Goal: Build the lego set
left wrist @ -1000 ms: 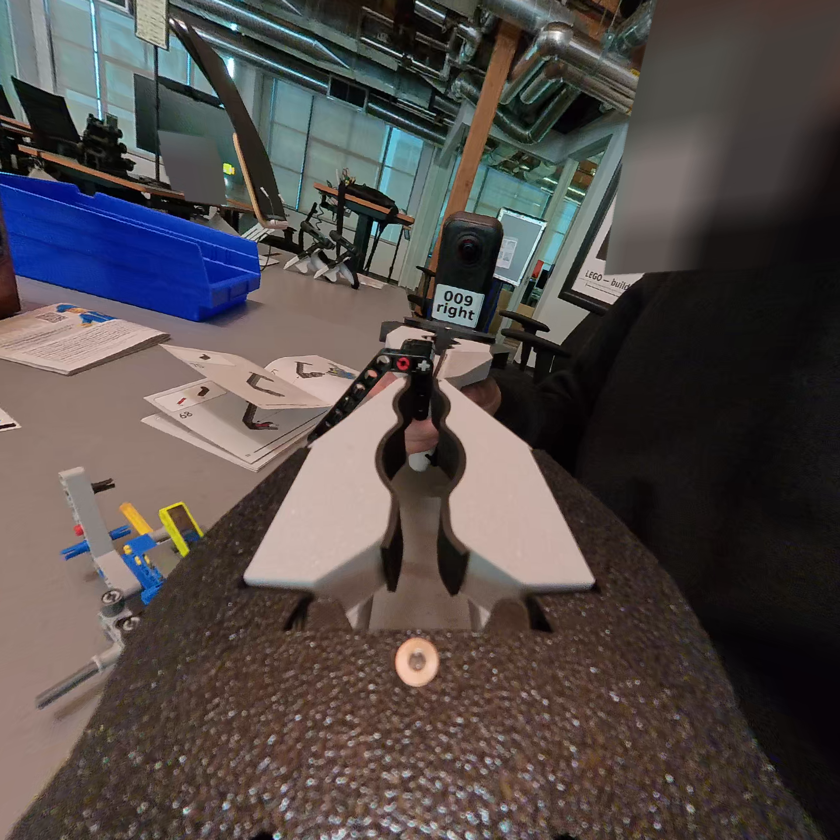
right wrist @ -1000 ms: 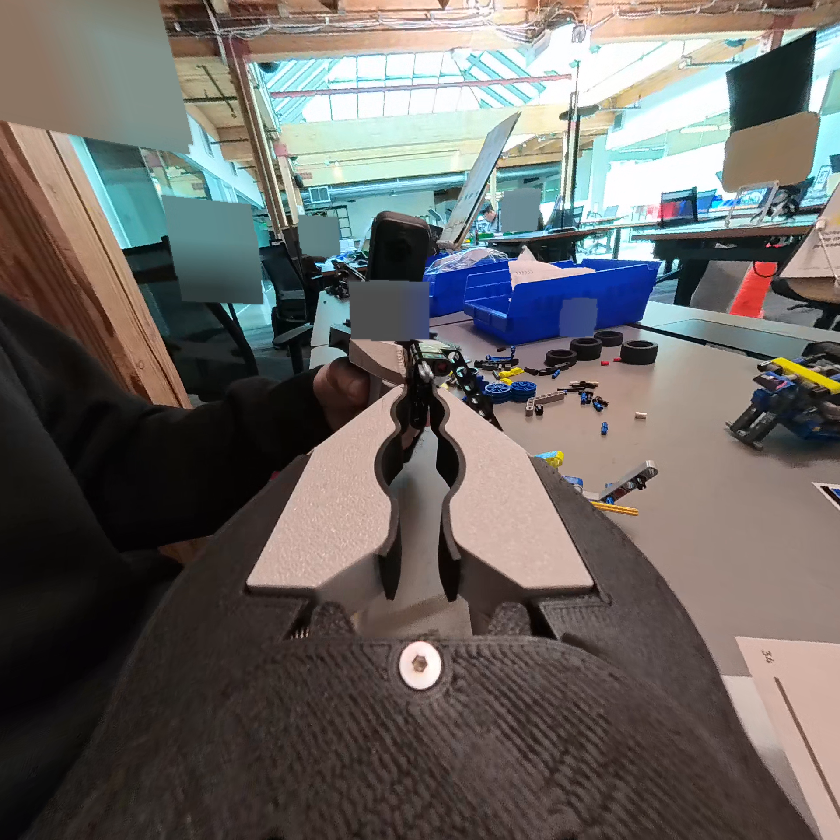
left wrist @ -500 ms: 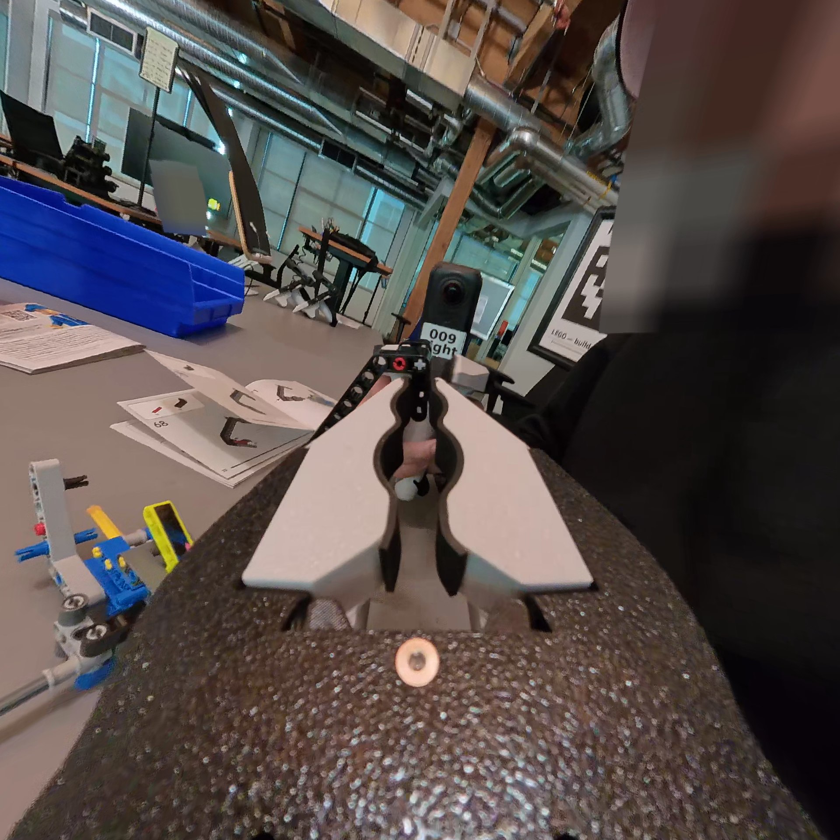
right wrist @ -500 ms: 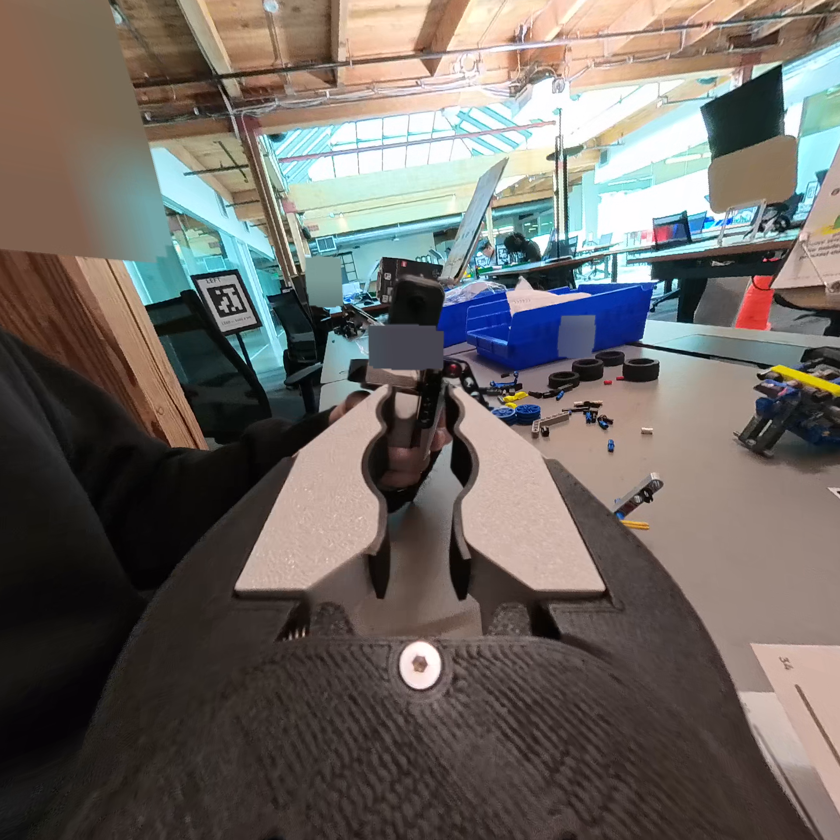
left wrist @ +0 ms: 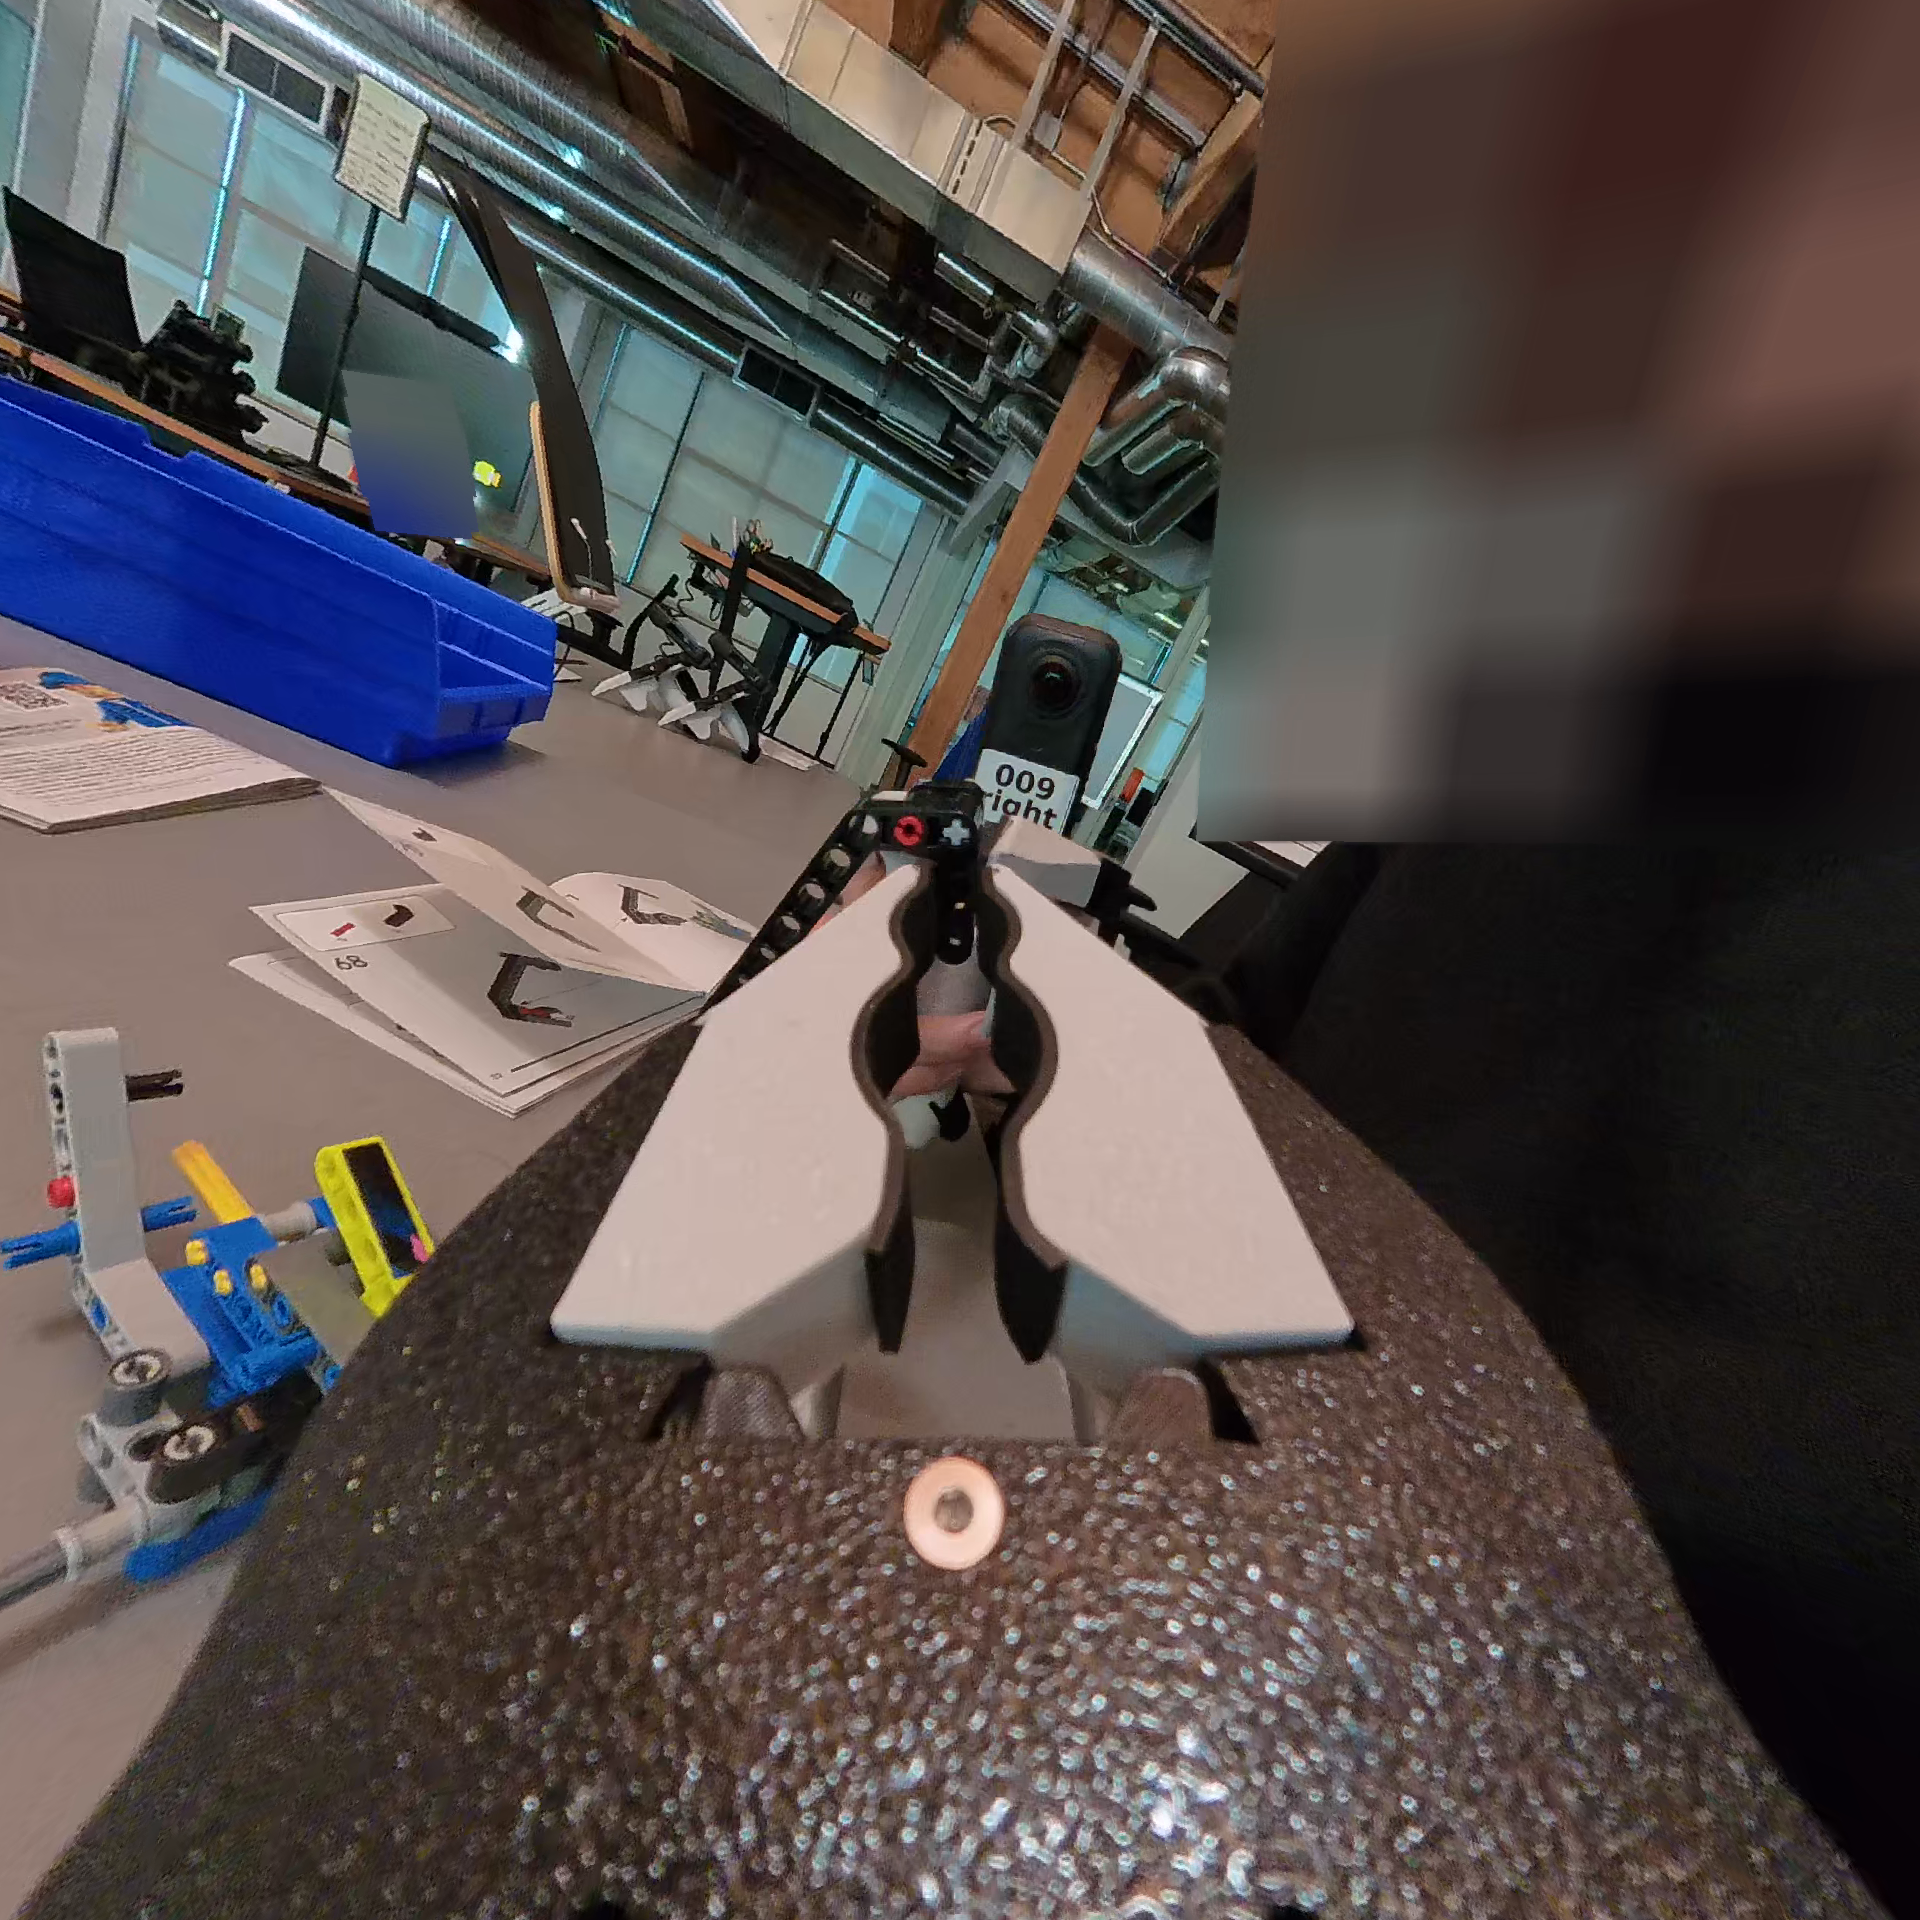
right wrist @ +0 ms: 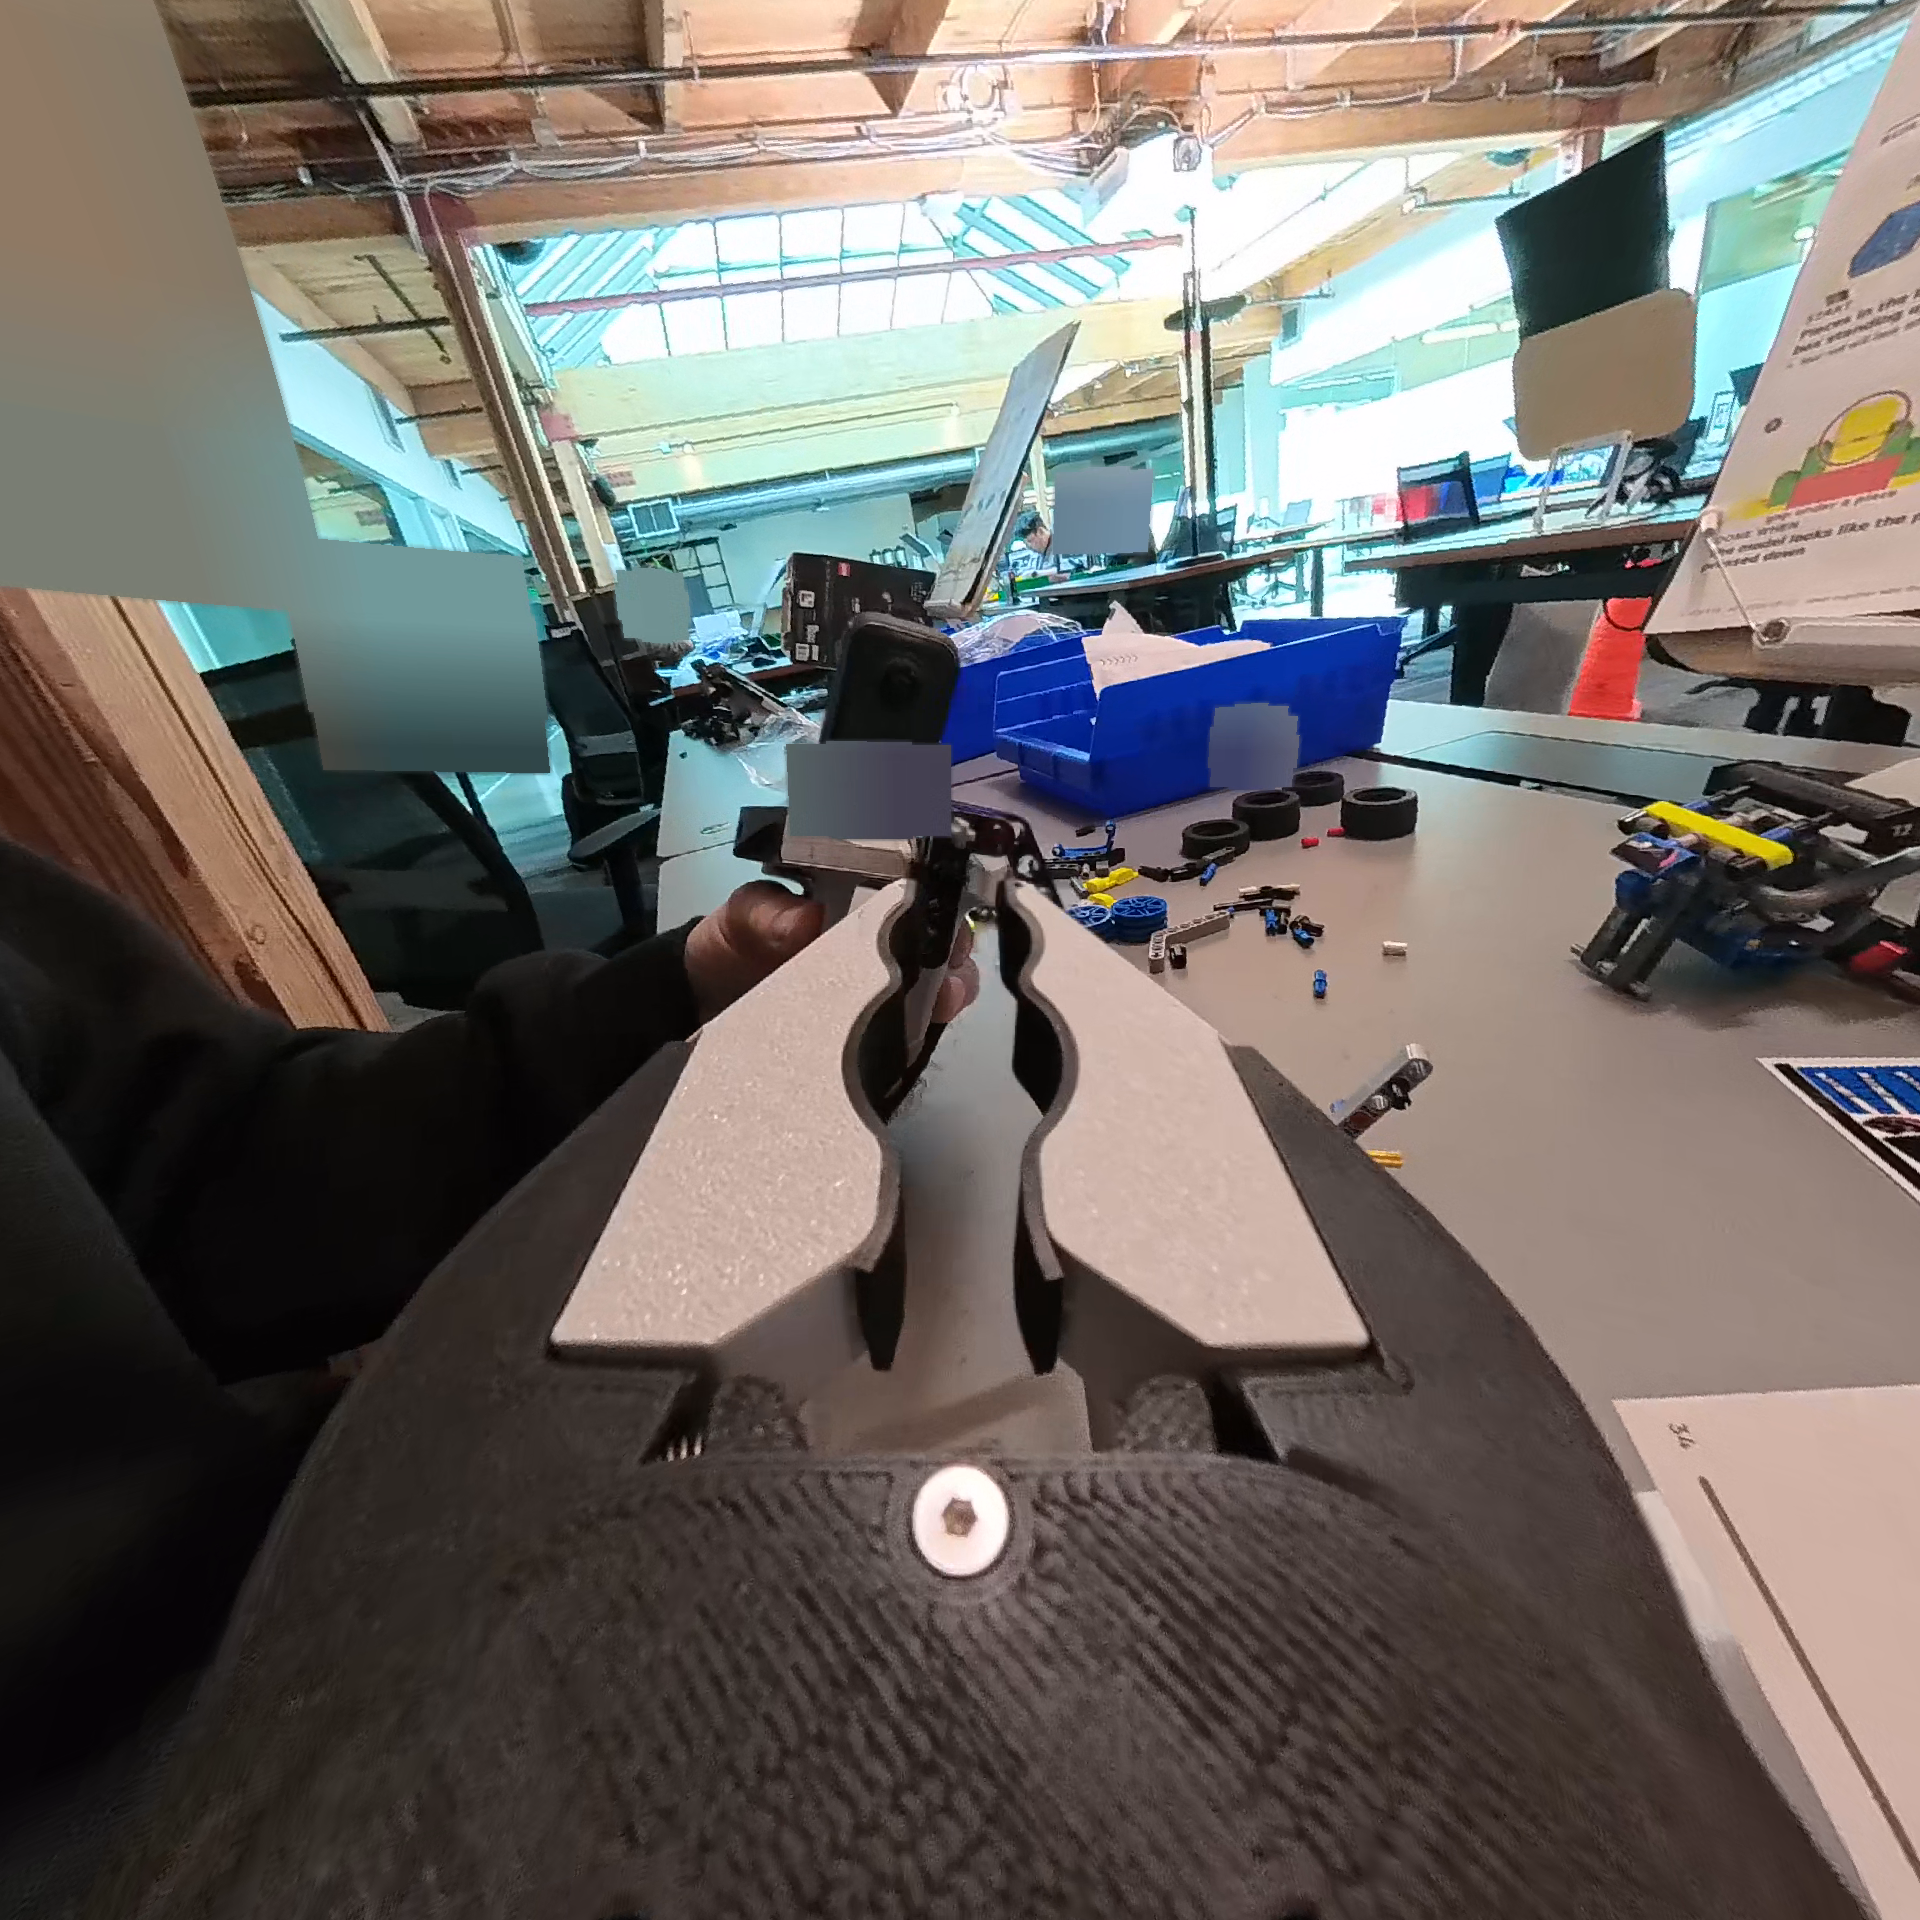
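The left gripper (left wrist: pixel 951 883) pinches a black toy-brick beam assembly (left wrist: pixel 925 831) held above the grey table (left wrist: pixel 156 935) – facing it, the right gripper (right wrist: pixel 961 904) has its fingers slightly spread around the same black piece (right wrist: pixel 940 883), pads not pressing.

The blue bin (left wrist: pixel 239 613) runs off the left edge; the small loose parts (right wrist: pixel 1273 920) are too tiny to identify.
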A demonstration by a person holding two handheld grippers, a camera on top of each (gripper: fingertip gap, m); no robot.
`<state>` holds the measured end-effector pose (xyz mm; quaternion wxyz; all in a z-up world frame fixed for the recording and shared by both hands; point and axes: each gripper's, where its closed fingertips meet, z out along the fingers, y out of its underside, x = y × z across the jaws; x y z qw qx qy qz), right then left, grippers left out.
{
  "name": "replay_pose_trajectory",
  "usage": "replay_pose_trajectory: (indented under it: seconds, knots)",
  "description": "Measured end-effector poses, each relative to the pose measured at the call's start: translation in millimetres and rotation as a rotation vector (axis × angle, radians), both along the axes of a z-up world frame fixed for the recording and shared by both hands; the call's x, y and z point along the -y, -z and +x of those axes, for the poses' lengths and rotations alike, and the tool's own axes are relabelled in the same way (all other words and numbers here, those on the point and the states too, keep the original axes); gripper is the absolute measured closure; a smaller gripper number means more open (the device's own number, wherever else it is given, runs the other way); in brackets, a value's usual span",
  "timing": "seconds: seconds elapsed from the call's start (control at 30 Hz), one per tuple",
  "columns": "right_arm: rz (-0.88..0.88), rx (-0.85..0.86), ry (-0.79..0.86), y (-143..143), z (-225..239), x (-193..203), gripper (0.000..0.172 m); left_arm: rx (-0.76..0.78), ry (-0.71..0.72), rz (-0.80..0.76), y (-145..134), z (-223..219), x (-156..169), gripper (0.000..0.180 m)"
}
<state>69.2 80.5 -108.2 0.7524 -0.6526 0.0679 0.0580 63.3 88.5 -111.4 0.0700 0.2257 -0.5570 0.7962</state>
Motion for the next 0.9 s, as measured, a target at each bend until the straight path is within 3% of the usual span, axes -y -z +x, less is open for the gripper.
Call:
replay_pose_trajectory:
  seconds: [0.17, 0.3, 0.67, 0.9]
  knots:
    - [-0.031, -0.003, -0.032, 5, -5, -4, 0.152, 0.017, -0.013, 0.031, -1, -1, 1, 0.177]
    - [-0.008, -0.002, -0.033, 2, -8, -4, 0.166, 0.032, -0.008, 0.054, -1, -3, 3, 0.177]
    - [0.001, -0.042, -0.058, 4, -6, -3, 0.166, 0.051, -0.036, 0.107, 0, -2, 3, 0.177]
    - [0.013, 0.035, -0.075, -2, -15, -3, 0.167, 0.159, -0.039, 0.123, -6, -10, 2, 0.177]
